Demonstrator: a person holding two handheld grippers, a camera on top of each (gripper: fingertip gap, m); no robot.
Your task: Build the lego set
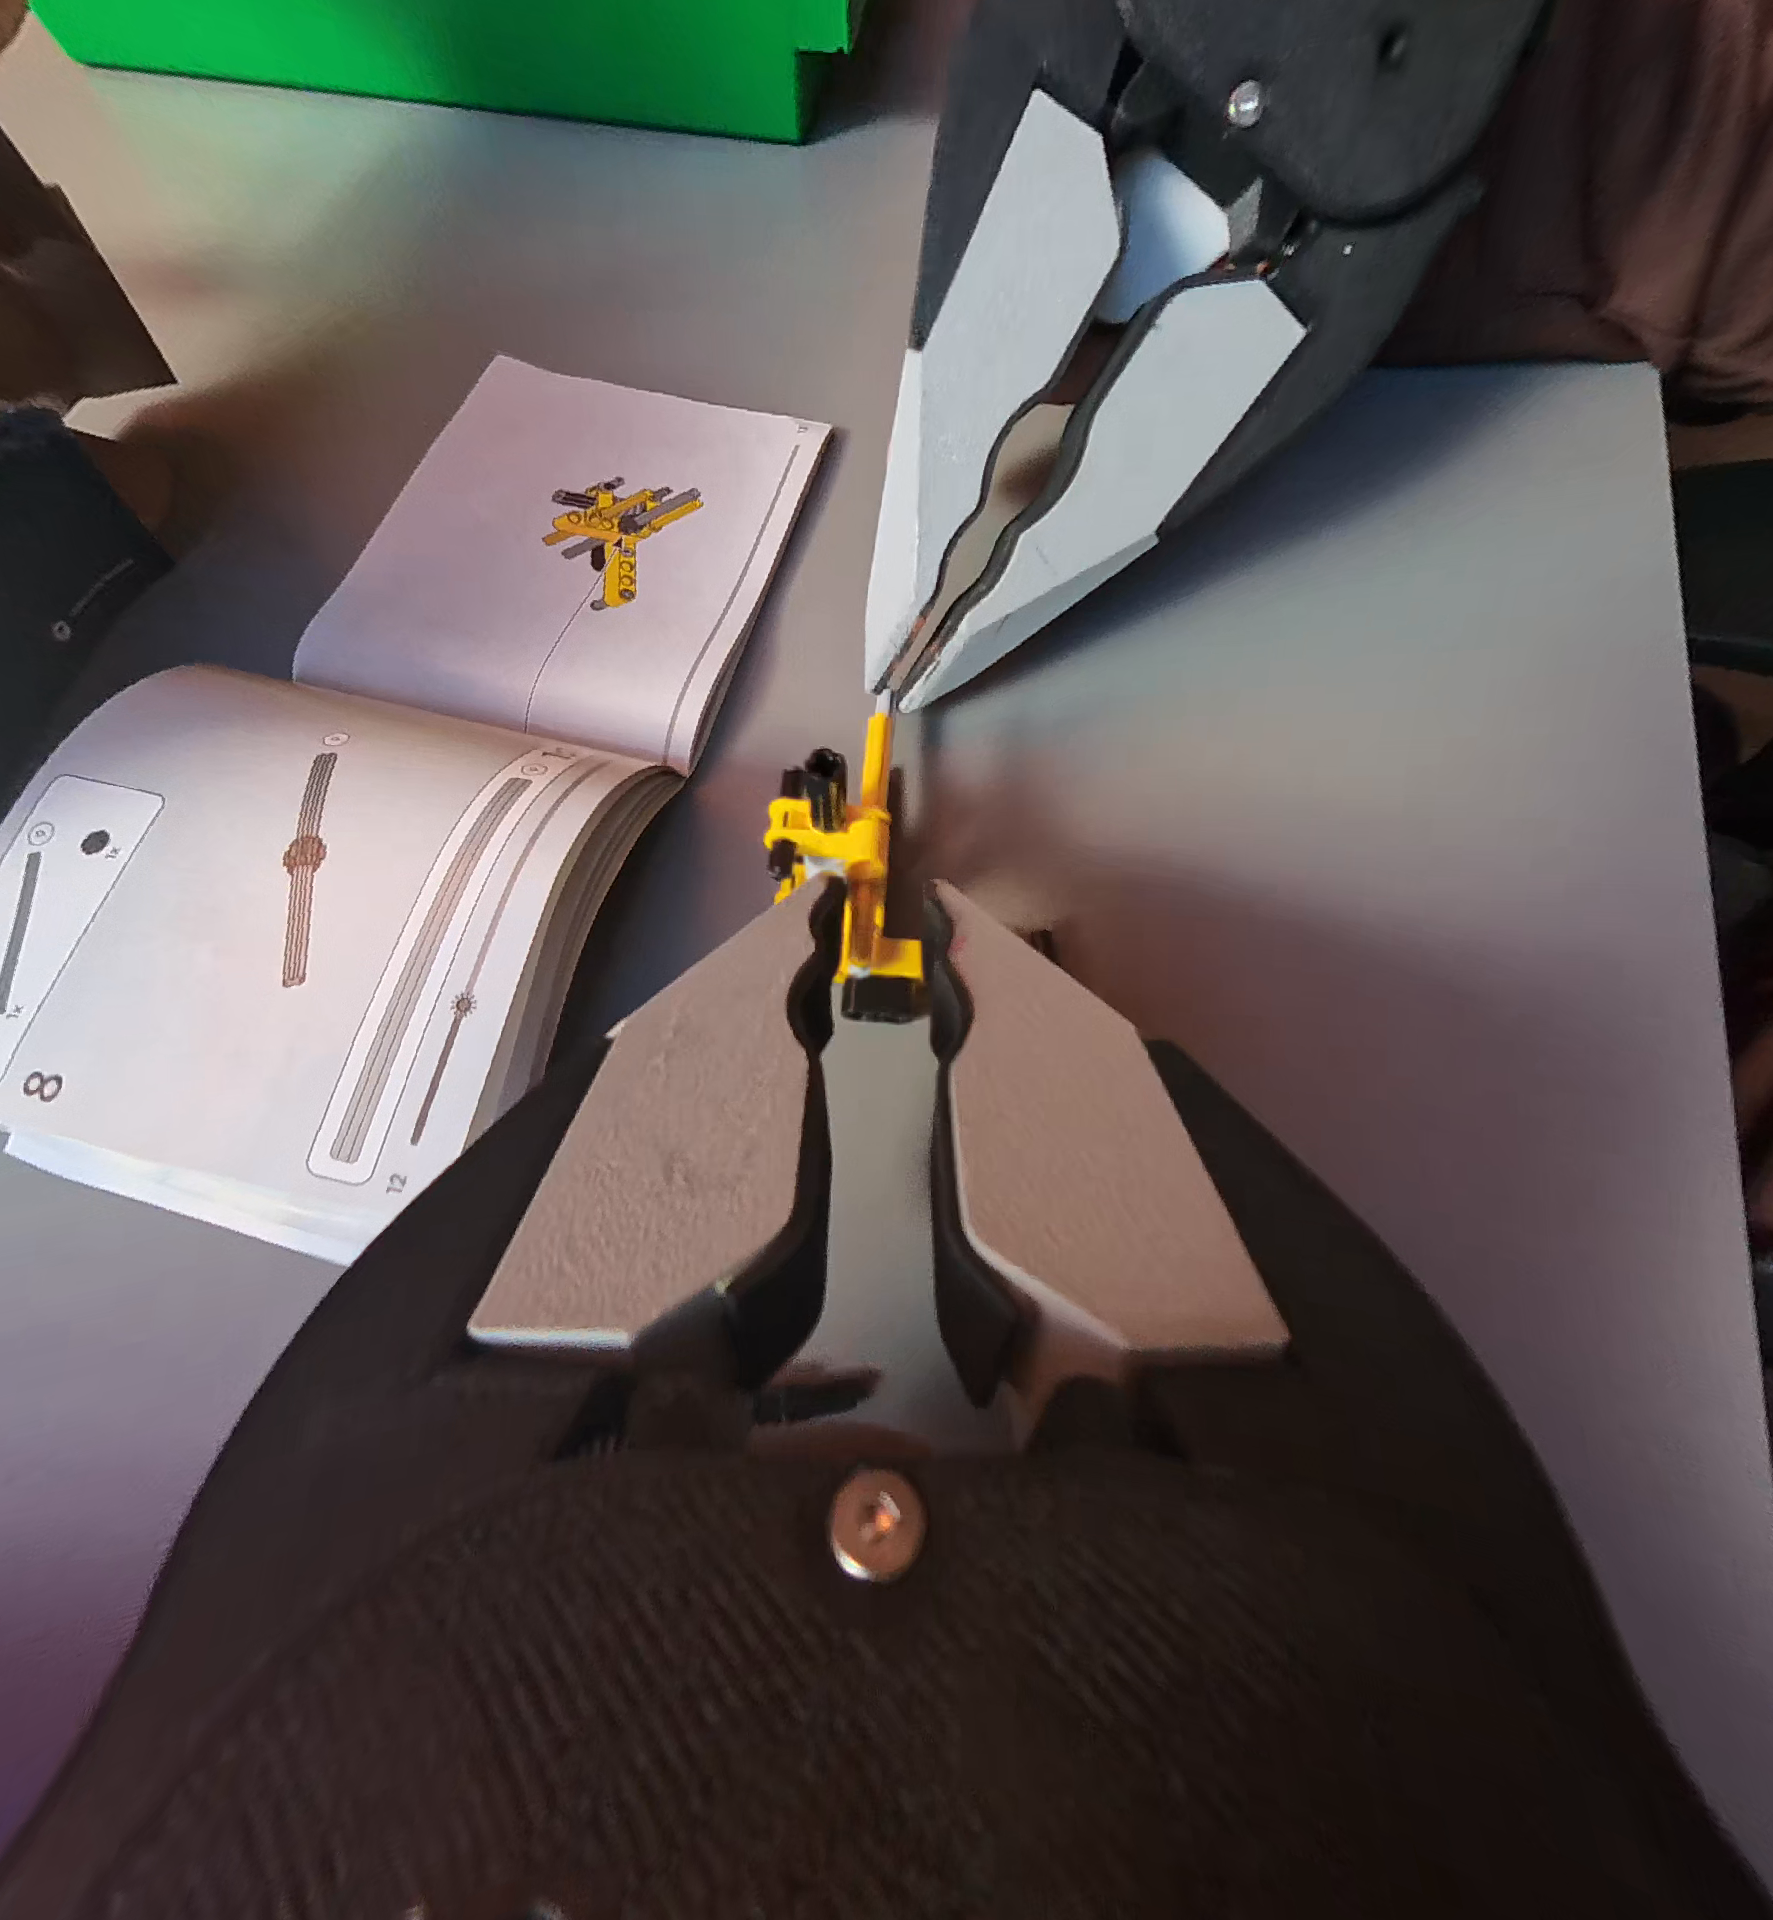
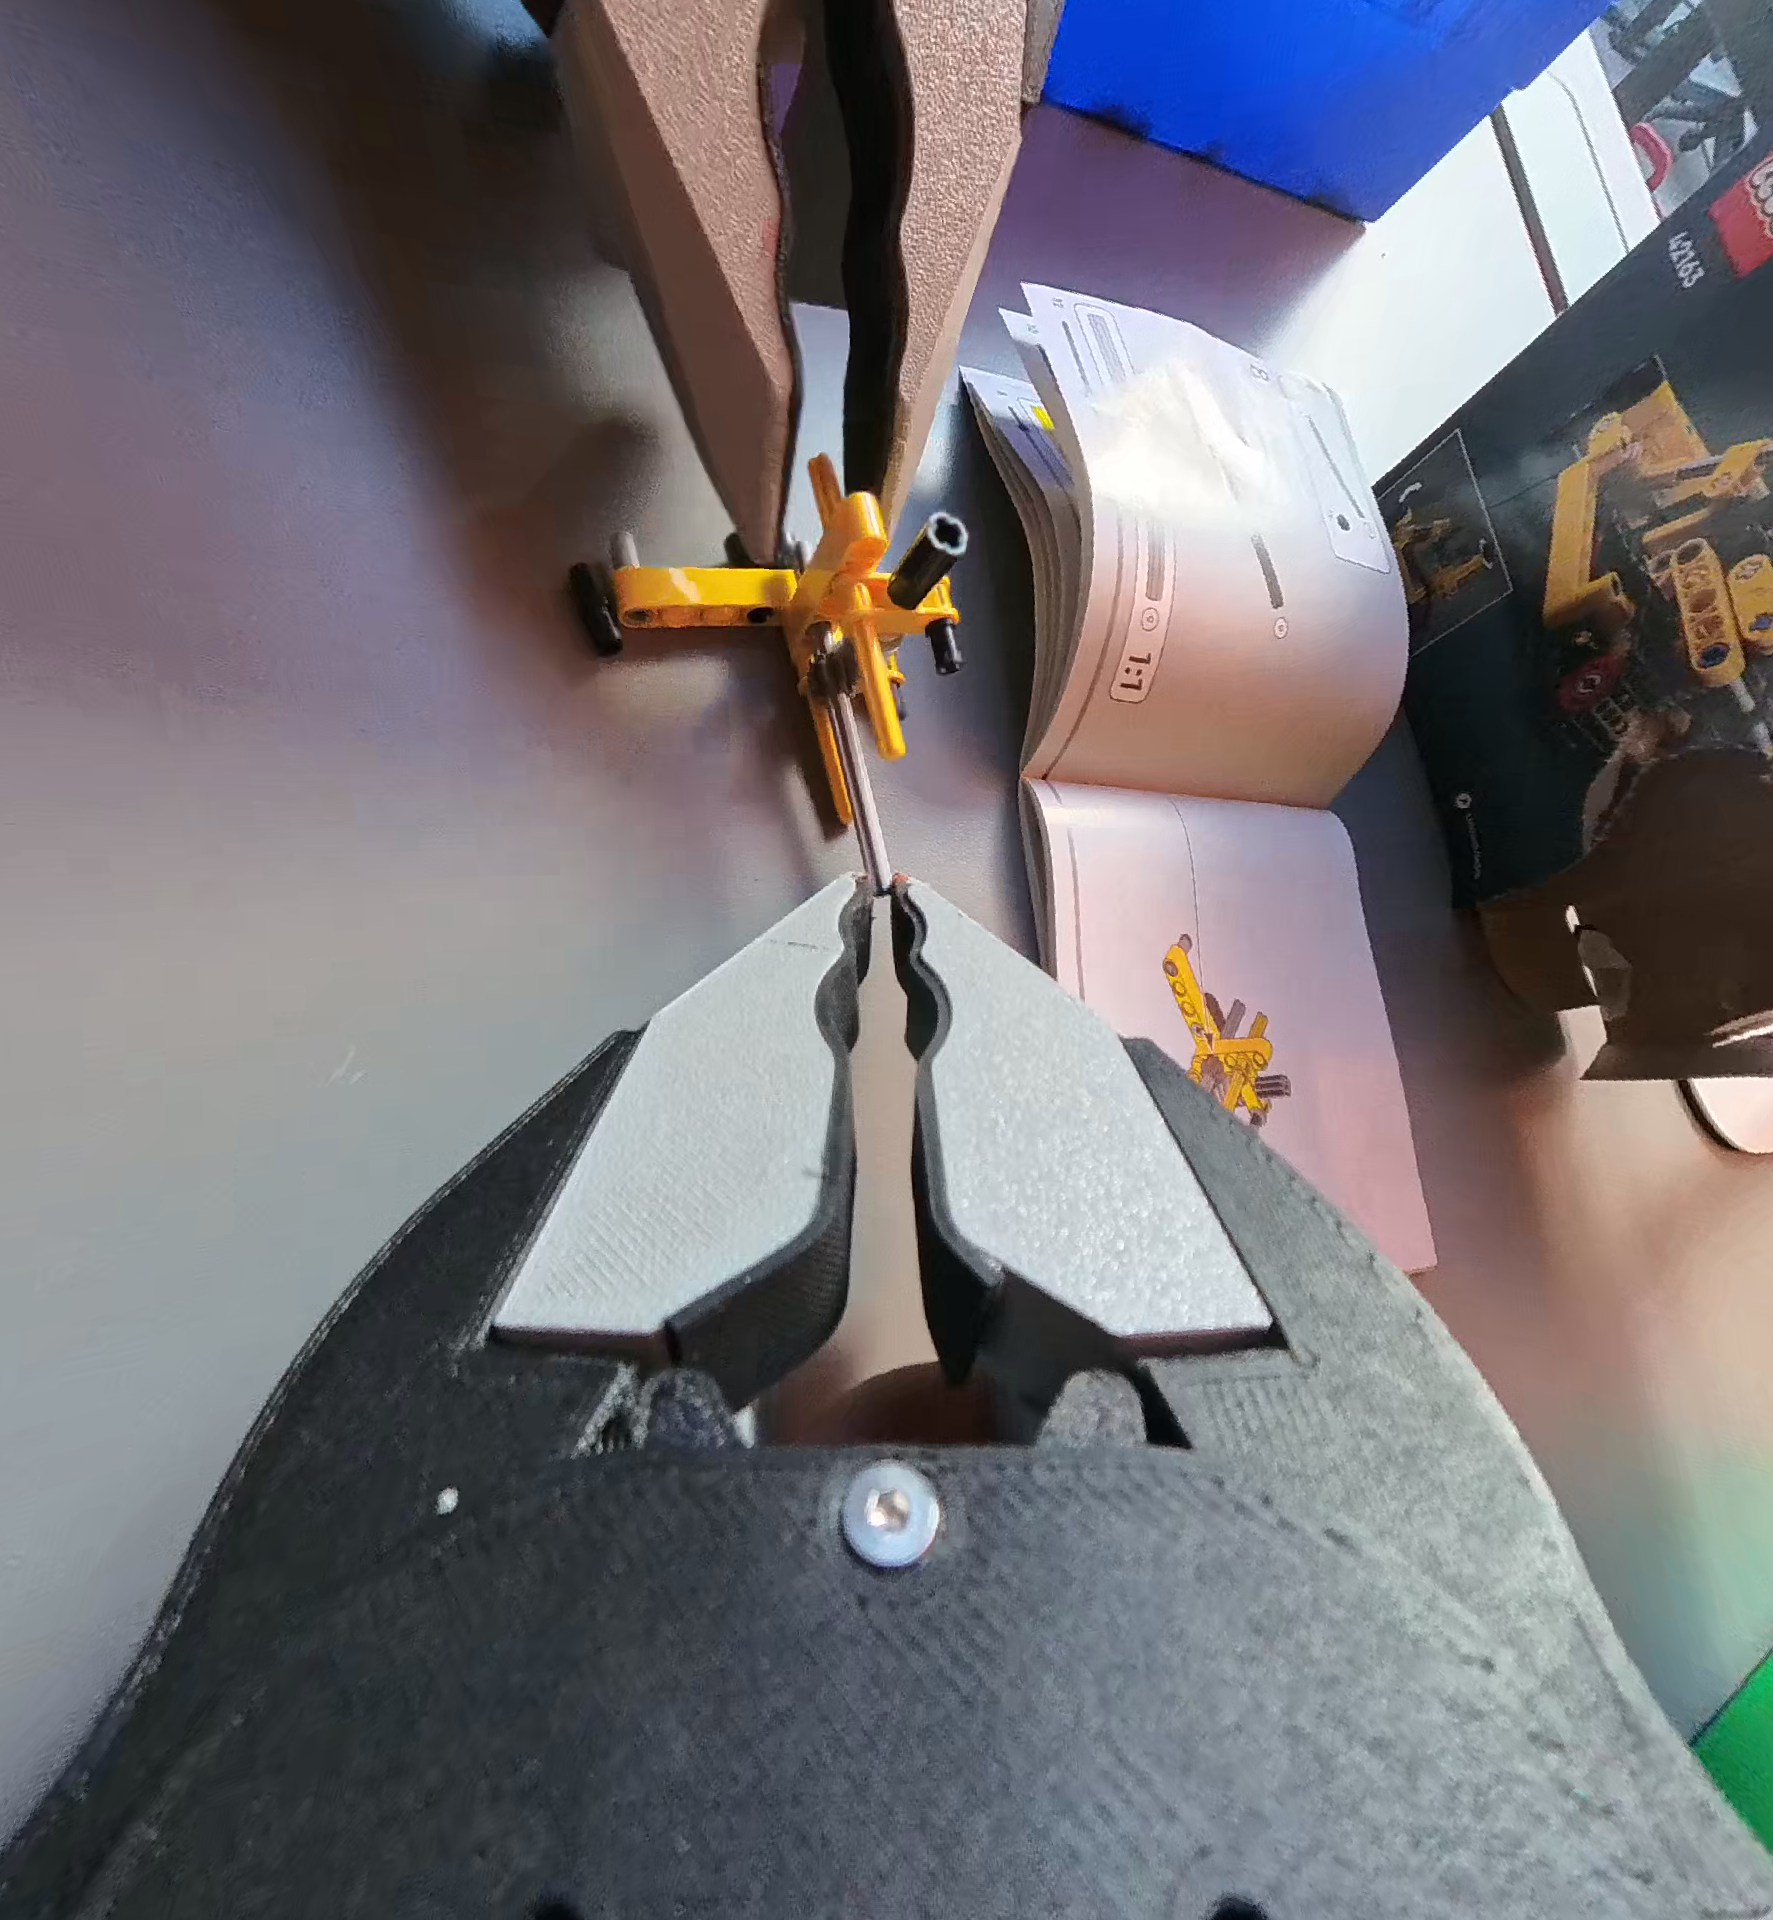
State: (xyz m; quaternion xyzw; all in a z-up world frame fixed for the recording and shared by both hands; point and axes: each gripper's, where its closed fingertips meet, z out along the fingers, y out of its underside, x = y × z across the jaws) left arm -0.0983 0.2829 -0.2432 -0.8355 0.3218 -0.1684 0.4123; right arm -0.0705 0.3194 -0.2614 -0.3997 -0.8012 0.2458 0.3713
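Observation:
A small yellow brick assembly (image 1: 851,842) with black pins is held over the grey table (image 1: 1329,779). My left gripper (image 1: 869,894) is shut on its yellow end, and both pads touch it. A thin grey axle (image 2: 856,779) sticks out of the assembly (image 2: 830,592) toward my right gripper (image 2: 880,888), which is shut on the axle's tip. In the left wrist view my right gripper (image 1: 892,696) comes in from the upper right. In the right wrist view my left gripper (image 2: 825,520) comes down from the top onto the assembly.
An open instruction booklet (image 1: 342,883) lies left of the assembly; it also shows in the right wrist view (image 2: 1225,623). A green box (image 1: 446,52) stands at the back. A dark picture box (image 2: 1640,623) and a blue box (image 2: 1277,83) lie beyond the booklet. The table's edge (image 1: 1692,935) is near. My hands' fingertips stand some 6 centimetres from each other.

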